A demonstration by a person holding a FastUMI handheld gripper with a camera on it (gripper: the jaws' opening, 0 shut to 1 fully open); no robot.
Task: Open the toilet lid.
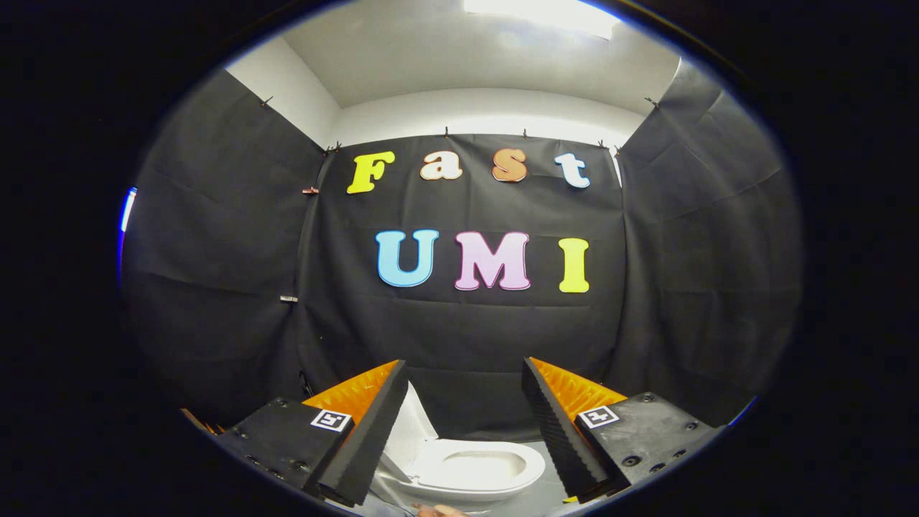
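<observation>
The gripper (463, 402) is held level and high, facing the black cloth wall (467, 330), with its two fingers (373, 431) spread wide apart and nothing between them. Below and beyond the fingers stands the toilet (470, 470), its seat ring exposed and its lid (409, 431) raised, leaning upright just beside the left finger, apart from it as far as can be judged. Each finger base carries a small square black-and-white marker tag (332, 420); no readable brand or label shows on the toilet.
</observation>
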